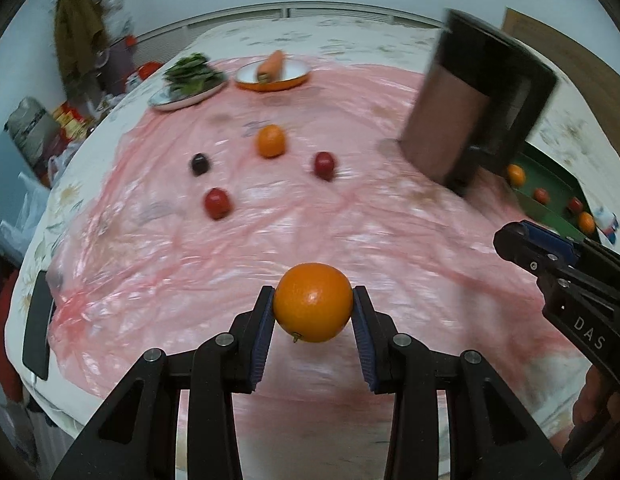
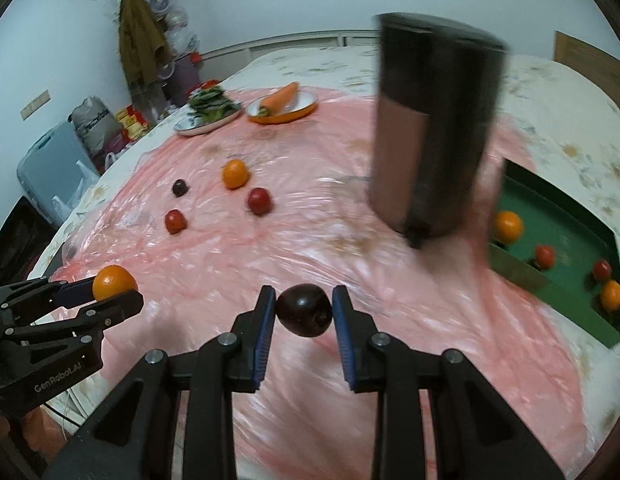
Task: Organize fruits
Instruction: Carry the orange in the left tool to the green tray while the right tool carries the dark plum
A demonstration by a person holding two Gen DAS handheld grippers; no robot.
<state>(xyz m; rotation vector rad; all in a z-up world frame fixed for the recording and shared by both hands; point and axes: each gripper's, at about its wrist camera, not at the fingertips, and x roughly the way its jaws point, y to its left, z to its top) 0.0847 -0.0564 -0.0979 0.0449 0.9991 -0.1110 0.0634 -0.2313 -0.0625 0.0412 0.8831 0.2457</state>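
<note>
Gripping an orange (image 1: 313, 302), the left gripper (image 1: 313, 304) has its blue-padded fingers (image 1: 266, 320) pressed against both sides of the fruit, which hangs clear above the pink plastic sheet (image 1: 270, 232). The right gripper (image 2: 304, 310) has its fingers (image 2: 265, 320) closed on a dark plum (image 2: 305, 310), also lifted off the sheet; the left wrist view shows this gripper only from the side at the right edge, with a hand (image 1: 594, 400) below it. Four fruits lie loose on the sheet farther back: a second orange (image 1: 271, 141), a dark plum-like fruit (image 1: 200, 164) to its left, a red fruit (image 1: 324, 165) to its right, and another red fruit (image 1: 217, 203) nearer the camera, all apart from one another. A tall dark cylinder (image 2: 434, 128) stands right of centre, blurred. Beside it at the right sits a green tray (image 2: 570, 216) holding two oranges and two small red fruits, spread out and not touching. At the far edge of the sheet an orange-rimmed bowl (image 2: 306, 110) carries a carrot (image 2: 280, 98), and just left of it a plate (image 2: 198, 128) carries leafy greens (image 2: 210, 102). The sheet covers a floral-patterned surface (image 2: 550, 92); whether it is a tabletop or a bed cannot be told.
</note>
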